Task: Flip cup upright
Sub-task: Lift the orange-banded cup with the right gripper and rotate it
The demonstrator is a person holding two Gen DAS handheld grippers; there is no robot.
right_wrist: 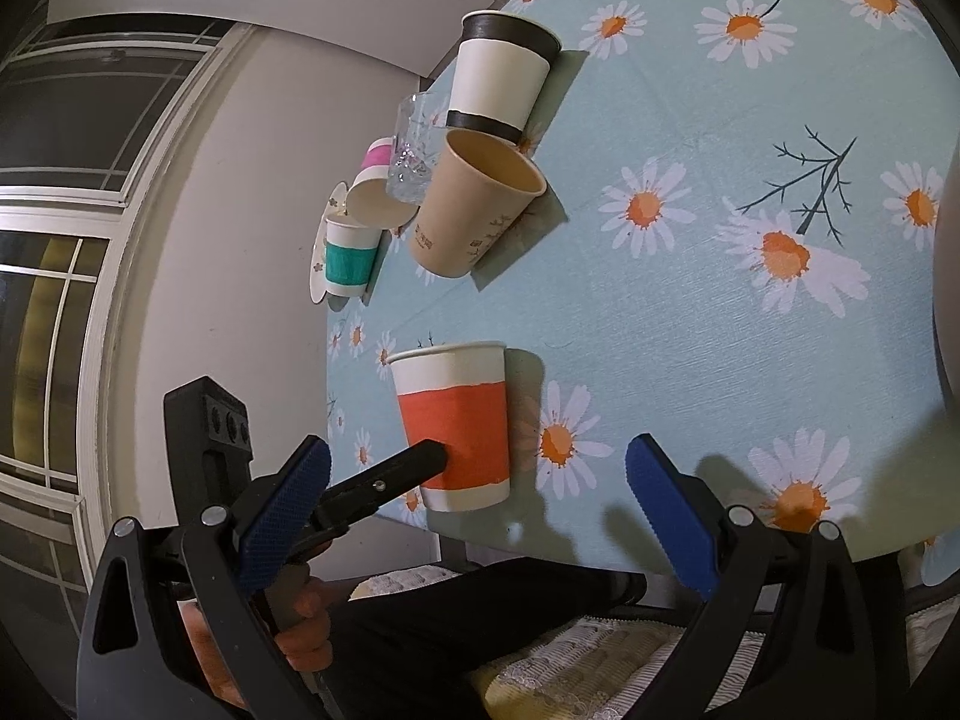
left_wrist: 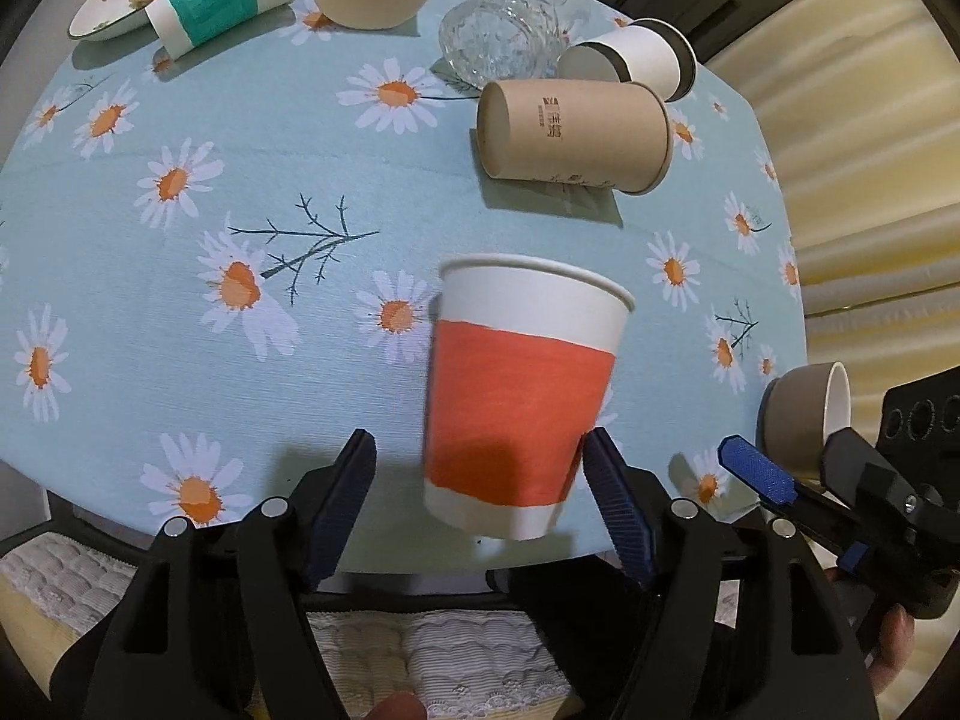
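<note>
**A:** Orange band, white rim: that paper cup point(left_wrist: 522, 396) is the one in hand. It sits at about 5 o'clock on the table point(left_wrist: 270, 192), close to the near edge, with its rim uppermost in both views.

**B:** And the left gripper point(left_wrist: 477, 438)?

**A:** Its jaws are spread wide with the cup between them. One finger point(left_wrist: 606, 480) touches the lower wall and the other is well apart from it. The right gripper point(right_wrist: 480, 447) is also spread and holds nothing.

**B:** So is the flip done?

**A:** I'd judge it nearly done. The cup looks slightly blurred (I can't tell whether its base is flat on the cloth), so treat this as the release.

**B:** How do I do that well?

**A:** Move the touching finger sideways off the wall before pulling back toward 6 o'clock. Dragging it along the wall would tip a light, empty cup, and the edge is right there. Keep the jaws wide and back straight out without twisting.

**B:** What comes after?

**A:** The brown cup point(left_wrist: 576, 138) lies on its side at 1 o'clock. A grey cup point(left_wrist: 798, 414), also on its side, is at 4 o'clock just beside the right gripper. Each would probably need a grip across its wall.
</note>
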